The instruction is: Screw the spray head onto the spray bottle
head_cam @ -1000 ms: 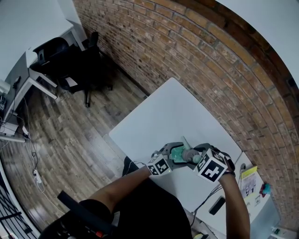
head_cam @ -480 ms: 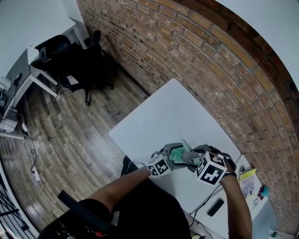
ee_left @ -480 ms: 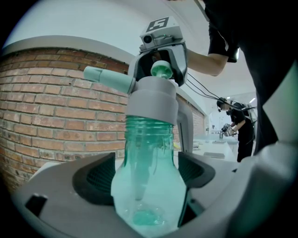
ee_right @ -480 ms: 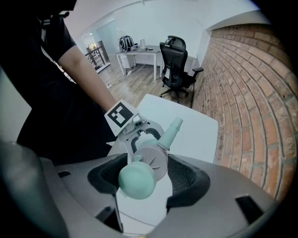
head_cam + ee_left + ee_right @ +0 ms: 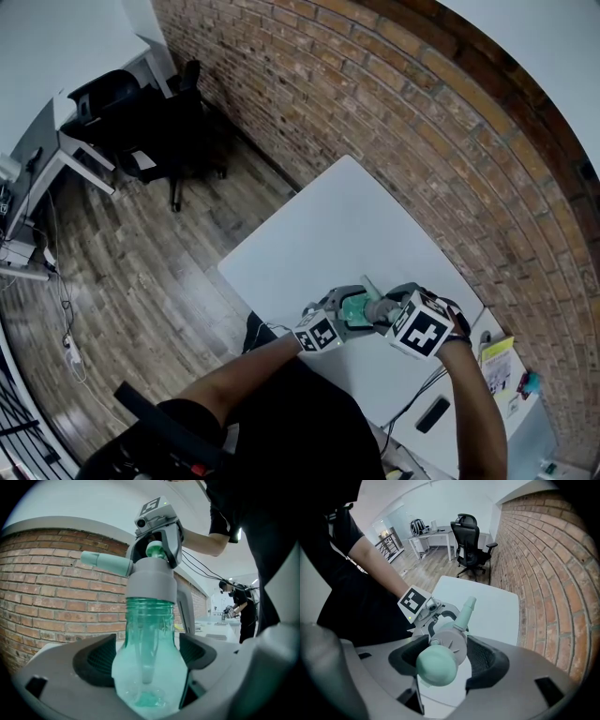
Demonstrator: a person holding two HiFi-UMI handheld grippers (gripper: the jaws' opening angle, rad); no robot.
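Note:
My left gripper (image 5: 146, 657) is shut on the body of a clear green spray bottle (image 5: 146, 667), which it holds upright over the white table (image 5: 337, 234). The grey spray head (image 5: 151, 581), with a mint nozzle (image 5: 107, 563) pointing left, sits on the bottle's neck. From above, my right gripper (image 5: 447, 654) points down and is shut on the spray head (image 5: 452, 644), its pads on both sides of the grey collar. In the head view the left gripper (image 5: 330, 323) and the right gripper (image 5: 398, 317) meet at the bottle (image 5: 356, 307) near the table's front edge.
A brick wall (image 5: 422, 122) runs along the table's far side. A black office chair (image 5: 471, 541) and a white desk (image 5: 433, 537) stand beyond the table. A dark flat object (image 5: 433, 413) and yellow paper (image 5: 497, 361) lie at the right. Another person (image 5: 239, 606) stands far off.
The right gripper's marker cube has shifted slightly left over the bottle. The left gripper and the bottle have stayed in place.

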